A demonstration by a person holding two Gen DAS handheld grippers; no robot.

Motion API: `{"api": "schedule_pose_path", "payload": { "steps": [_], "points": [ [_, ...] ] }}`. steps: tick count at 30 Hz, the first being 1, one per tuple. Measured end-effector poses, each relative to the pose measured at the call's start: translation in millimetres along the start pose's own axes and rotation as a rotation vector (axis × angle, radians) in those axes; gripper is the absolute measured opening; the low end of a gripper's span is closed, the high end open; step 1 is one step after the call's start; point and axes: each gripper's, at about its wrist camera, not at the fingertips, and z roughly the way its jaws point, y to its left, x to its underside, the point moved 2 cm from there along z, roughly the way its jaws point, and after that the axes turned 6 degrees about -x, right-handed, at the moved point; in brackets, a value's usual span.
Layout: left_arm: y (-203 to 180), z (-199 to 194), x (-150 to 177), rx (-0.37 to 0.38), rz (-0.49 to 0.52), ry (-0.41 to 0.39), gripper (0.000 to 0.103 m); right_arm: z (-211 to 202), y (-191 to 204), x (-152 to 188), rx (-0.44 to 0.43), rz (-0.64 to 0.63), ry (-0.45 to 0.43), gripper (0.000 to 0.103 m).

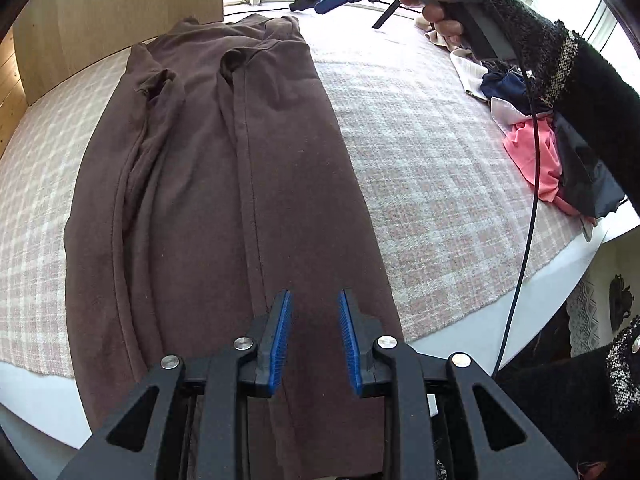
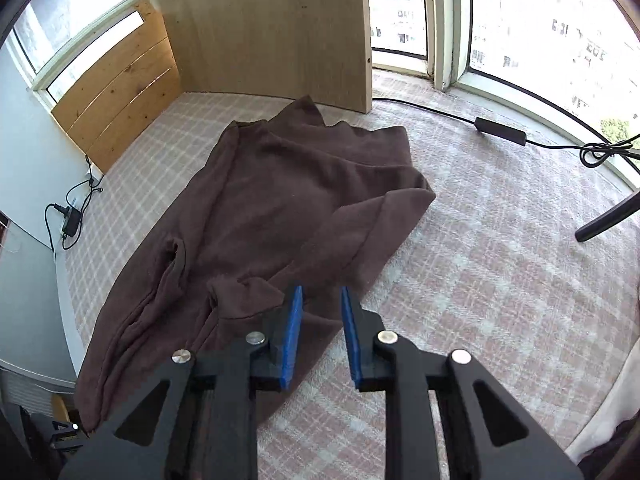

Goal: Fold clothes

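Left hand-held gripper [image 1: 313, 338], jaws narrowly parted and empty, hovers over the brown sweater's [image 1: 224, 184] near hem; garment runs lengthwise ahead. Right hand-held gripper [image 2: 320, 336], likewise empty, overhangs its side edge.

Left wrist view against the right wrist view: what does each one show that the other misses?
Only the left wrist view shows the pile of clothes and the hand holding the right gripper. Only the right wrist view shows the black power adapter near the windows. Both show the brown garment on the checked cover and the wooden board.
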Motion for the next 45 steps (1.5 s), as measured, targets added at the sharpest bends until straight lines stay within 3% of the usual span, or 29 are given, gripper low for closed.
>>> {"api": "schedule_pose_path", "payload": {
  "steps": [4,8,9,10,11,14,20,22,24,25,27,33,37,38,40,43,45],
  "points": [
    [-5.9,44.4,-6.9,-0.027,0.046,0.059,0.023,26.2,-21.3,-23.5,-0.005,0.059,0.074,0.039],
    [-1.3,73.6,-7.5,-0.006,0.029,0.079,0.024,56.3,-25.0,-31.0,-0.007,0.063,0.144,0.038],
    [-0.5,80.0,-7.0,-0.003,0.028,0.079,0.024,62.0,-25.1,-31.4,-0.010,0.057,0.154,0.035],
    [0.2,86.4,-6.5,-0.001,0.027,0.079,0.024,65.8,-25.2,-31.5,-0.017,0.048,0.156,0.013],
    [0.1,92.6,-5.8,-0.001,0.029,0.078,0.024,67.1,-26.1,-32.7,-0.017,0.040,0.148,0.006],
    [-0.8,110.8,-2.3,-0.002,0.034,0.065,0.024,63.2,-39.8,-45.1,-0.031,0.083,0.068,0.004],
    [3.1,145.4,1.2,0.012,0.030,0.051,0.024,75.3,-42.3,-48.2,-0.050,0.100,0.091,0.007],
    [4.6,156.9,1.7,0.014,0.030,0.054,0.027,53.5,-49.2,-51.3,-0.125,0.160,0.064,0.016],
    [6.2,165.8,4.8,0.011,0.032,0.054,0.027,18.7,-63.5,-56.3,-0.156,0.191,-0.057,0.028],
    [7.9,171.2,5.0,0.012,0.027,0.055,0.027,7.1,-70.3,-59.0,-0.111,0.181,-0.093,0.028],
    [9.3,181.8,5.8,0.015,0.022,0.055,0.027,7.2,-82.2,-63.2,-0.030,0.160,-0.064,0.028],
    [11.5,215.5,7.3,0.003,0.031,0.060,0.027,61.4,-99.5,-56.9,-0.045,0.223,0.096,0.029],
    [14.4,236.8,10.2,0.001,0.024,0.062,0.027,77.9,-92.5,-53.9,-0.130,0.191,0.103,0.028],
    [14.9,241.7,11.3,0.000,0.023,0.061,0.027,79.5,-89.6,-53.5,-0.163,0.181,0.095,0.009],
    [16.1,252.0,12.3,-0.002,0.023,0.062,0.027,67.6,-81.1,-56.7,-0.192,0.136,0.057,0.007],
    [19.1,267.6,14.0,0.003,0.018,0.059,0.027,44.8,-70.4,-64.3,-0.040,-0.034,0.020,0.006],
    [21.7,278.5,15.5,0.008,0.015,0.055,0.027,61.0,-72.7,-61.3,0.024,-0.068,0.078,0.006]
  ]
}}
